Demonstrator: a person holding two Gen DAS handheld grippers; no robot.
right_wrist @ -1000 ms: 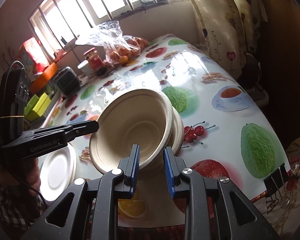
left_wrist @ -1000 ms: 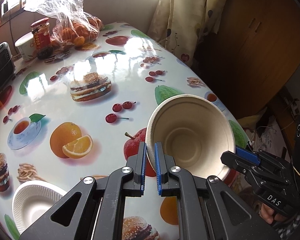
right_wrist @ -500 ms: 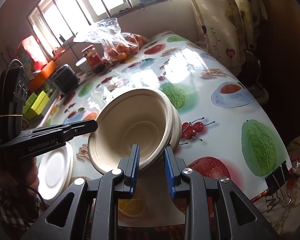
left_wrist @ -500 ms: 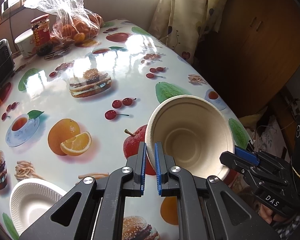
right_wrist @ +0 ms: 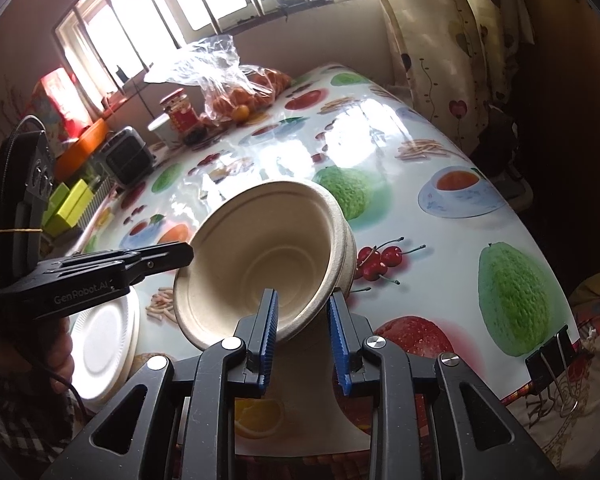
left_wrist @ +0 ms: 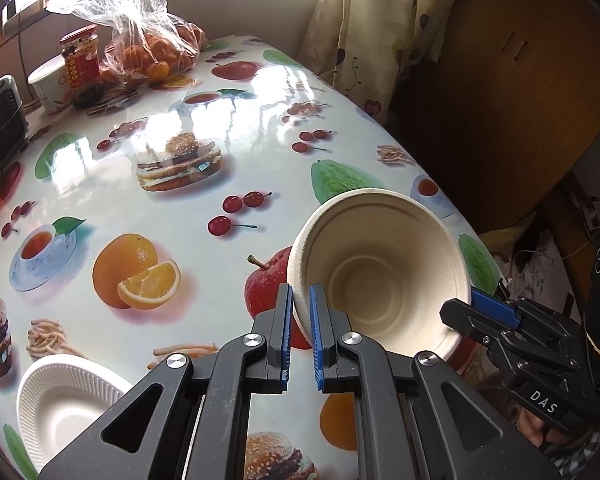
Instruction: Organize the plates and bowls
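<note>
A: Item one, the beige bowl stack [right_wrist: 268, 256]?

B: Tilted on its side above the fruit-print table [left_wrist: 100, 184]. Left gripper [left_wrist: 300, 312] jaws were clamped on its top bowl's rim; right gripper [right_wrist: 303, 320] jaws pinched the stack's lower rims.

A: Item two, white plates [right_wrist: 100, 344]?

B: Stacked on the table, just left of the bowls, near the table's front edge.

A: Other stock?

B: Bag of oranges [left_wrist: 152, 48] and red jar [left_wrist: 80, 64], well beyond the bowls.

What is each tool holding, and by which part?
Both tools, left and right, grip the tilted beige paper-pulp bowl stack by its rim, on opposite sides.
</note>
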